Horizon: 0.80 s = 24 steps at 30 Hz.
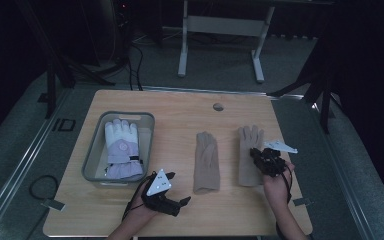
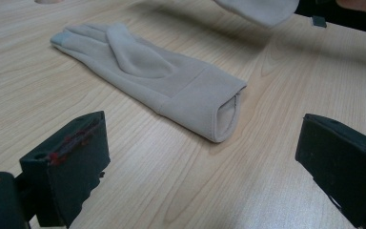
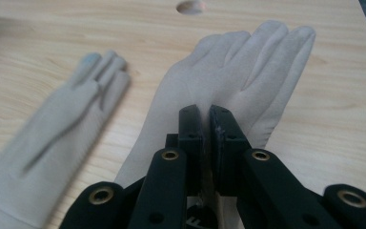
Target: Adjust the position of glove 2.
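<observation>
**Right claw pinches the right-hand glove; left claw waits wide open**

Two beige gloves lie flat on the table (image 1: 180, 220), fingers toward twelve o'clock. The right gripper (image 1: 258, 154) sits over the right glove (image 1: 248, 150), at about three o'clock from table centre. In the right gripper view its jaws are pressed together on a fold of the glove's fabric, near the palm, so it grips that glove. In the left gripper view the glove's cuff hangs clear of the wood at the top edge, which suggests the lift has begun.

The left glove (image 1: 206, 161) lies untouched near the centre, thumb folded across the palm. The left gripper (image 1: 182, 202) hovers at six o'clock from it, jaws spread apart and holding nothing, aimed at the open cuff.

A grey basket (image 1: 91, 155) at nine o'clock holds a white and lilac ski glove (image 1: 121, 150).

The step in hand looks like picking up the right glove. The next move likely calls for raising it clear without dragging, then carrying it over its partner or toward the basket; the left claw could close on the near cuff.
</observation>
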Available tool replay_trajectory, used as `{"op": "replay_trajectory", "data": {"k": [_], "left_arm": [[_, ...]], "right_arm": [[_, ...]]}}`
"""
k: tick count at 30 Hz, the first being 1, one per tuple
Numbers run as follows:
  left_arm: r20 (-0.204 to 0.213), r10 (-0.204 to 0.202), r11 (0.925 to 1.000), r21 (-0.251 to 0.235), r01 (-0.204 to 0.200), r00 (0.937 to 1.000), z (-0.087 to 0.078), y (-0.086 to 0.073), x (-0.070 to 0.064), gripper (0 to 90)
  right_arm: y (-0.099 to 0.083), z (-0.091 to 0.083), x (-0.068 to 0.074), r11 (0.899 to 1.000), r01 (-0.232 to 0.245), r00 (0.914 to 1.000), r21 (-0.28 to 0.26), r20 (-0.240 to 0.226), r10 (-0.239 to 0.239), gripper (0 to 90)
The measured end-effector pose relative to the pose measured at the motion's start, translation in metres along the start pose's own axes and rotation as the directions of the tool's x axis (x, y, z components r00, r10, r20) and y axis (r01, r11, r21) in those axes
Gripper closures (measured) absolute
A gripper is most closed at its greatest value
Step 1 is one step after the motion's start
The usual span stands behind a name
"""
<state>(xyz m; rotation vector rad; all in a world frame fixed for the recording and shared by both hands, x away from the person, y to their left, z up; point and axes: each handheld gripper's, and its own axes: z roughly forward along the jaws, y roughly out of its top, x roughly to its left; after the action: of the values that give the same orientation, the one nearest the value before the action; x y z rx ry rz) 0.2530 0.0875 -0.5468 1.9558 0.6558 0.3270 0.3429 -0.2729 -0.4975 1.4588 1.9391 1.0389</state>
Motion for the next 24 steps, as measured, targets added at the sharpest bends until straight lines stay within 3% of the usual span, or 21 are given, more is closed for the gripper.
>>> {"op": "replay_trajectory", "data": {"k": [13, 24], "left_arm": [[-0.004, -0.002, 1.0000, -0.003, 0.002, 1.0000, -0.001, 0.000, 0.001, 4.0], [-0.005, -0.002, 1.0000, -0.009, 0.002, 1.0000, -0.003, 0.001, 0.002, 4.0]], "right_arm": [[0.030, -0.009, 0.033, 0.998, -0.004, 0.9981, -0.065, -0.061, 0.000, 84.1], [0.045, 0.000, 0.079, 0.997, 0.019, 0.9913, -0.070, -0.128, -0.028, 84.1]]}}
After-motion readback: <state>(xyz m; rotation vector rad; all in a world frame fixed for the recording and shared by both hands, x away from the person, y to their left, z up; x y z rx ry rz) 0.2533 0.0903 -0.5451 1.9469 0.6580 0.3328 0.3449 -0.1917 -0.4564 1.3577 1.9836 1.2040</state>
